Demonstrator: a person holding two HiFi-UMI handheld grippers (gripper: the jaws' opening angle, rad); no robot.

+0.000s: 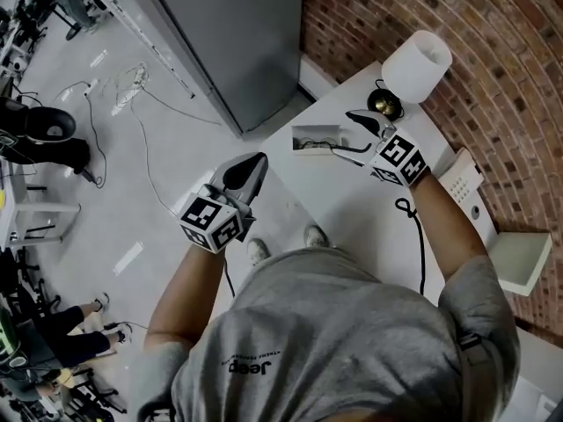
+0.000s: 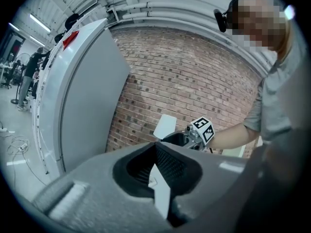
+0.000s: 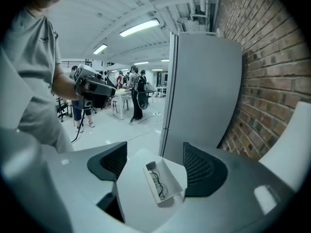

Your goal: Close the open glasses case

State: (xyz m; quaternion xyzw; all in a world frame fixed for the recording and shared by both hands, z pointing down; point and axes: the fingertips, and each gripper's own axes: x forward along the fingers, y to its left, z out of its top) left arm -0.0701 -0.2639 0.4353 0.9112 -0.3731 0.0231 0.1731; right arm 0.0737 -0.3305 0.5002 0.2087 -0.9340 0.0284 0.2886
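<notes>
1. Brick wall backs the white table; the open glasses case lies left of the lamp.
2. Right gripper, jaws spread and empty, aims at the case, likely to press its lid.
3. Left gripper, closed on nothing, hangs farthest from the lamp.

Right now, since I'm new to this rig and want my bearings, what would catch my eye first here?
The open white glasses case, glasses inside, lies at the corner of the white table, straight ahead of the right gripper and its open jaws. A white lamp stands beside the brick wall. The left gripper hovers beside the table, over the floor.
</notes>
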